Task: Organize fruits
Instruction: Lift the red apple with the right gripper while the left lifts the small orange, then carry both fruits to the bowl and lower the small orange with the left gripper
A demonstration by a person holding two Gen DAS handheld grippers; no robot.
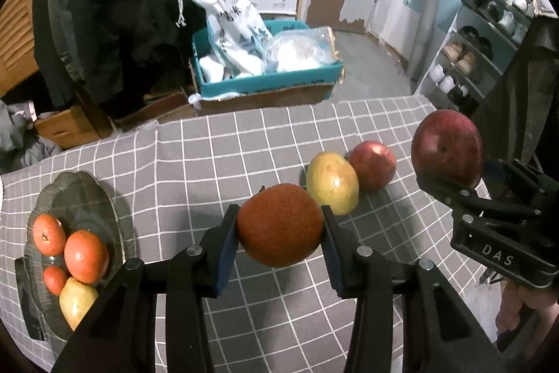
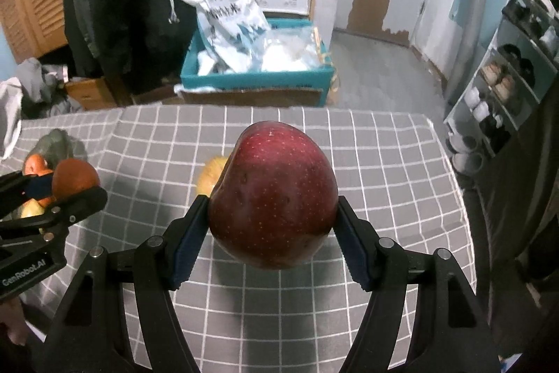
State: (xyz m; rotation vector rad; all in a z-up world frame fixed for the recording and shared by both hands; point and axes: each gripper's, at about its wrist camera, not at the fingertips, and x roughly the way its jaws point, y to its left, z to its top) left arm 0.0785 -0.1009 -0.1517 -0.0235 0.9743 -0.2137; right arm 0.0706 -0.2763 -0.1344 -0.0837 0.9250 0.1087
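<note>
My left gripper [image 1: 279, 226] is shut on an orange-red fruit [image 1: 279, 224] and holds it above the checked cloth; it also shows in the right wrist view [image 2: 75, 177]. My right gripper [image 2: 272, 215] is shut on a dark red apple [image 2: 274, 194], held above the table; the apple shows at the right of the left wrist view [image 1: 447, 147]. A yellow fruit [image 1: 332, 182] and a red apple [image 1: 372, 165] lie on the cloth side by side. A glass plate [image 1: 80, 194] at the left holds several orange and yellow fruits.
The table has a grey checked cloth [image 1: 216, 163]. Beyond its far edge a blue box [image 1: 265, 83] with white bags stands on the floor. A shoe rack [image 1: 482, 41] is at the right. Dark coats hang at the back left.
</note>
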